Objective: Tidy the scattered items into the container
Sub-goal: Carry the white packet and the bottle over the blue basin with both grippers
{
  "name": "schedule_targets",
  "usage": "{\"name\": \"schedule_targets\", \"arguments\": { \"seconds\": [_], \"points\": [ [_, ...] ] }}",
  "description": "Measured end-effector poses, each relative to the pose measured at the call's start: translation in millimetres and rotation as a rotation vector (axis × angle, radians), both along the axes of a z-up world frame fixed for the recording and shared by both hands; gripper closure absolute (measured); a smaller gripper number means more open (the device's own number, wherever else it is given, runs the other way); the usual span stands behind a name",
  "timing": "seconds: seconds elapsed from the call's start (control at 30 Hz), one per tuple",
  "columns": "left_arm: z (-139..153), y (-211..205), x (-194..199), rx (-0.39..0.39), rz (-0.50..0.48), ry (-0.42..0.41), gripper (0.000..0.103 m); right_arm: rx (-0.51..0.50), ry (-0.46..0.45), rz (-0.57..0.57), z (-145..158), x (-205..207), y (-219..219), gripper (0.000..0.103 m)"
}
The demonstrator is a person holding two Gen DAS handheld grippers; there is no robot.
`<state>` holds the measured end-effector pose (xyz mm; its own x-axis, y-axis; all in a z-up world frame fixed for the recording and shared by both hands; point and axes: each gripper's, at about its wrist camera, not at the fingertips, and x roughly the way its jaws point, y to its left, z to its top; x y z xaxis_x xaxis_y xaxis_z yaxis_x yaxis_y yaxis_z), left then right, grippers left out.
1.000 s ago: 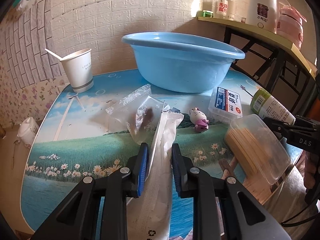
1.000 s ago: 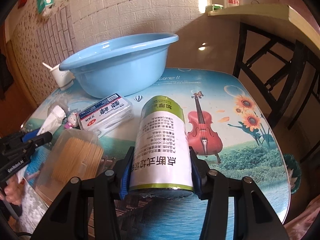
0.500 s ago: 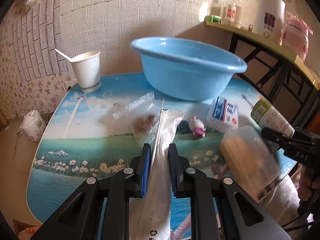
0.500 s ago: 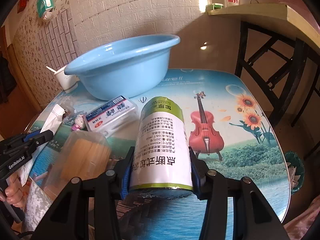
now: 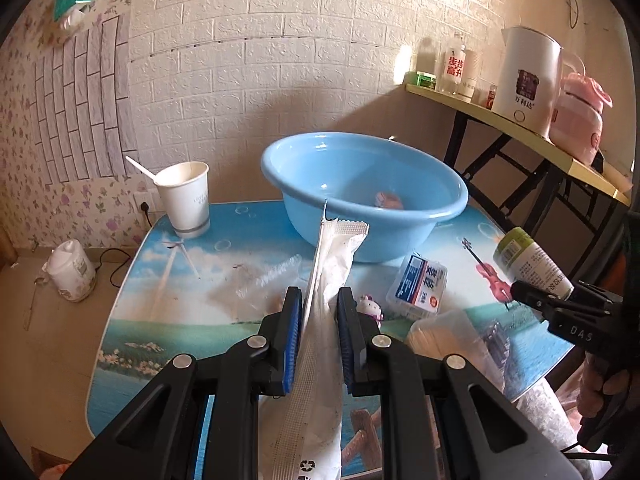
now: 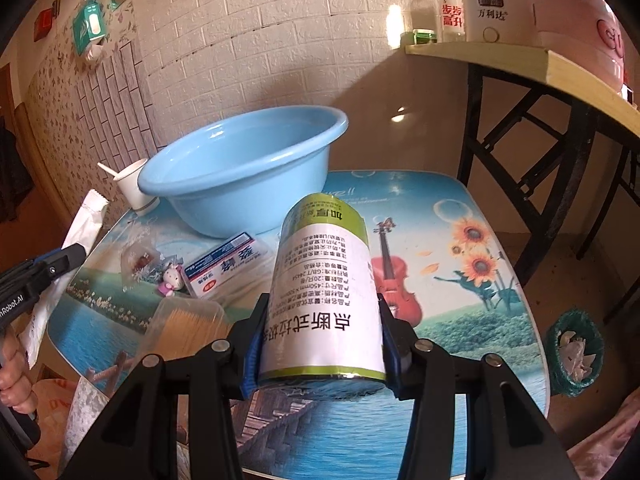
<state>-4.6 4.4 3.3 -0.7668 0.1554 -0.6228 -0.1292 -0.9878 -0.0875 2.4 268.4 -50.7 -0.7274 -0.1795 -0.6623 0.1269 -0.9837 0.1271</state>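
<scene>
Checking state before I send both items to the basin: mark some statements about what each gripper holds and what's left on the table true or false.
1. The left gripper is shut on the white packet. True.
2. The right gripper is open and holds nothing. False: it clamps the green-and-white roll.
3. The blue basin lies upside down. False: it stands upright.
4. The small bunny toy lies on the table. True.

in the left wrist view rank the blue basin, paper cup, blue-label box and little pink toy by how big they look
1. blue basin
2. paper cup
3. blue-label box, close to the cup in apparent size and nearer the camera, so this order is unsure
4. pink toy
</scene>
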Motion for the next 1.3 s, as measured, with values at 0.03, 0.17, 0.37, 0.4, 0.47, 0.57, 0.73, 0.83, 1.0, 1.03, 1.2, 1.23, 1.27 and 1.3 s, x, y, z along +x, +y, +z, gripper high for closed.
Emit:
{"name": "schedule_targets", "arguments": {
  "seconds": [0.03,0.17,0.37,0.4,0.47,0.57,0.73,0.83,1.0,1.03,1.2,1.23,1.27,1.3],
  "points": [
    [2.4,-0.4,-0.7,0.001,0.001,0.0,0.086,-0.007,0.001,-0.003,3.2,-0.7,1.6,0.054],
    [15.1,-2.2,-4.9,0.001,0.012,0.01,0.086,-0.025,0.032,-0.012,23.5,-3.4,7.1,0.054],
    [35.3,-0.9,-15.2,-0.001,0.008,0.018,0.086,-0.047,0.07,0.008,56.3,-10.1,4.2,0.054],
    [38.2,0.1,-17.1,-0.004,0.007,0.022,0.086,-0.051,0.077,0.012,61.0,-12.2,4.1,0.054],
    [45.1,3.6,-22.7,-0.008,-0.007,0.024,0.086,-0.052,0.087,0.023,68.9,-15.3,1.6,0.054],
    [53.5,8.6,-32.7,-0.014,-0.013,0.033,0.086,-0.064,0.086,0.058,78.8,-26.0,-5.6,0.054],
    [62.2,15.8,-53.6,0.001,-0.024,0.028,0.086,-0.057,0.106,0.099,89.7,-42.6,-24.6,0.054],
    [64.4,22.1,-72.0,0.005,-0.022,0.011,0.086,-0.079,0.091,0.121,90.4,-57.8,-33.5,0.054],
    [64.5,37.0,-98.3,-0.028,-0.022,-0.014,0.086,-0.061,0.088,0.133,96.7,-86.4,-46.8,0.054],
    [64.1,39.7,-102.6,-0.031,-0.025,-0.016,0.086,-0.055,0.087,0.138,98.2,-93.3,-50.0,0.054],
    [59.9,48.5,-127.0,-0.025,-0.03,-0.031,0.086,-0.053,0.06,0.152,94.3,-118.2,-57.3,0.054],
    [57.6,49.8,-132.5,-0.022,-0.03,-0.037,0.086,-0.055,0.052,0.153,91.6,-124.5,-57.7,0.054],
    [55.8,50.8,-136.6,-0.022,-0.03,-0.042,0.086,-0.06,0.044,0.153,88.8,-127.3,-58.3,0.054],
    [53.1,52.1,-141.6,-0.026,-0.03,-0.047,0.086,-0.066,0.034,0.155,86.0,-132.3,-59.3,0.054]
  ]
}}
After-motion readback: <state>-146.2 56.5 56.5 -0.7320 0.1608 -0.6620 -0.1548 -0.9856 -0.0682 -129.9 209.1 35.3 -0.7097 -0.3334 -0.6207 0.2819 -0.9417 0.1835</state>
